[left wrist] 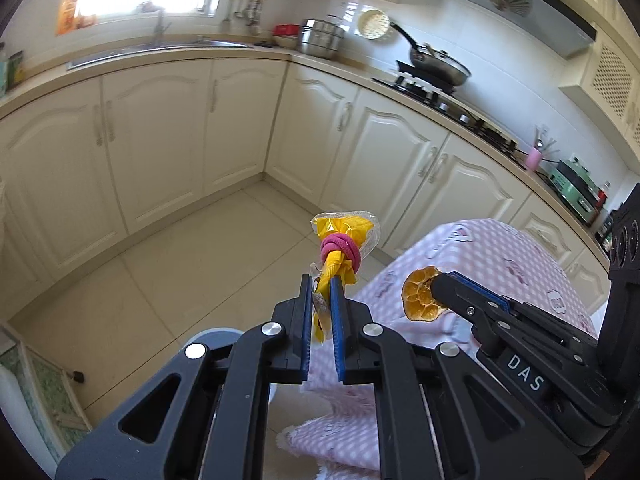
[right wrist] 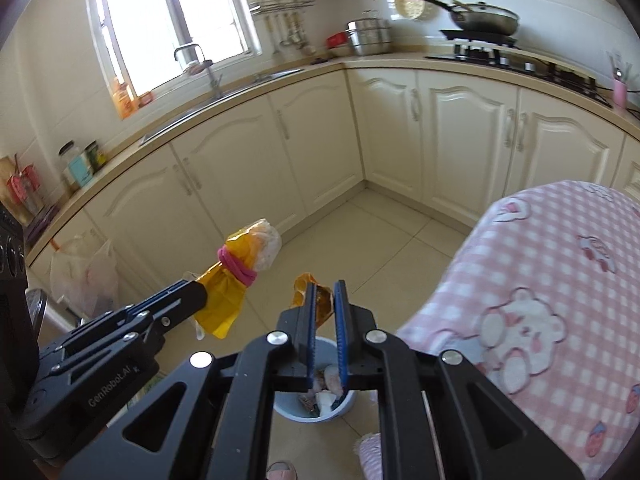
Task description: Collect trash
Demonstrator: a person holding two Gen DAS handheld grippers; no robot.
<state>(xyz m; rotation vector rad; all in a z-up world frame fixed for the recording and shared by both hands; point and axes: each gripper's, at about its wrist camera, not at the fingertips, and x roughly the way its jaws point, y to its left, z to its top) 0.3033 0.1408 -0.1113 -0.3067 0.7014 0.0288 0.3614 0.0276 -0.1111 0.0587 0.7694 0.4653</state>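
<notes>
Yellow wrapper (left wrist: 338,260) partly hidden between left tongs (left wrist: 321,292).

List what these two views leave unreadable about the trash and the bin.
- Blue bin, right wrist view: the right gripper covers most of its opening, so its contents are unclear.
- Same bin, left wrist view: only a rim sliver shows behind the left gripper.
- Yellow bag: its contents are too small to identify.
- Orange peel: its clamped part is hidden.

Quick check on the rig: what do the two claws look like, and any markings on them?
Both are matte black linkage frames with silver pivot bolts and blue ribbed finger pads. The left claw body reads "GenRobot.AI"; the right claw body reads "DAS". No cables or sleeves show.
</notes>
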